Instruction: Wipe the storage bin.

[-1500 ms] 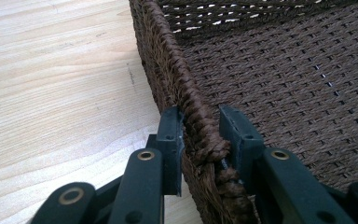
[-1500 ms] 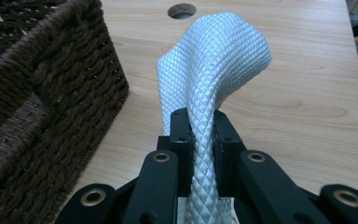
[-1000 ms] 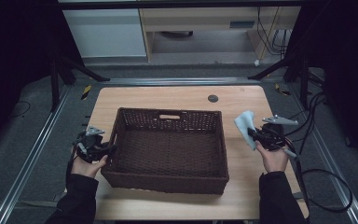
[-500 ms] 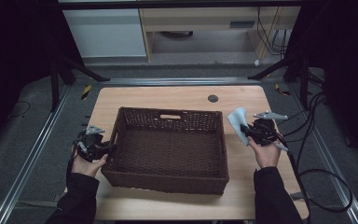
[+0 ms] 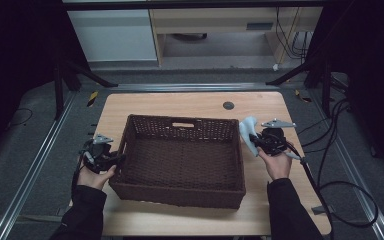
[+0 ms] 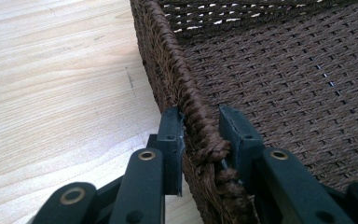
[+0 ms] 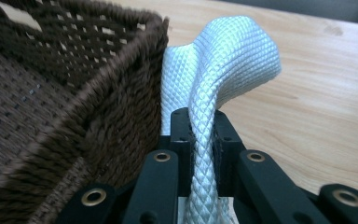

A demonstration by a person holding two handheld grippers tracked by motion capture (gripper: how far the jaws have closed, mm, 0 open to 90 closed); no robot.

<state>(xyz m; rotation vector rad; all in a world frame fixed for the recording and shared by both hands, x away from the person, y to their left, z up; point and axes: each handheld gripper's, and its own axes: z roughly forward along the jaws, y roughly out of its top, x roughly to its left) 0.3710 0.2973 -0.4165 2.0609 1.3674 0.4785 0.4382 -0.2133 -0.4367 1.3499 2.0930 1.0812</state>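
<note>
pale blue diamond-textured cloth (image 7: 223,60) pinched in right gripper (image 7: 200,135), left gripper (image 6: 200,140) clamping basket rim (image 6: 191,116)

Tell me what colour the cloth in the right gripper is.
Pale blue-white cloth, clearest in the right gripper view.

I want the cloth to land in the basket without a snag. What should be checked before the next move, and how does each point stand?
1. Cloth clamped in the right gripper: ok, the fingers pinch it on both sides.
2. Left gripper steadying the basket: ok, its fingers straddle the left rim.
3. Basket free to receive: ok, no other items lie on its woven floor.
4. Cloth above the rim: cannot tell; it sits right beside the basket's right wall, outside it.
5. Cloth clear of the weave: cannot tell, it may brush the wall.
6. Cable clear of the path: ok, it trails to the right on the table.
</note>
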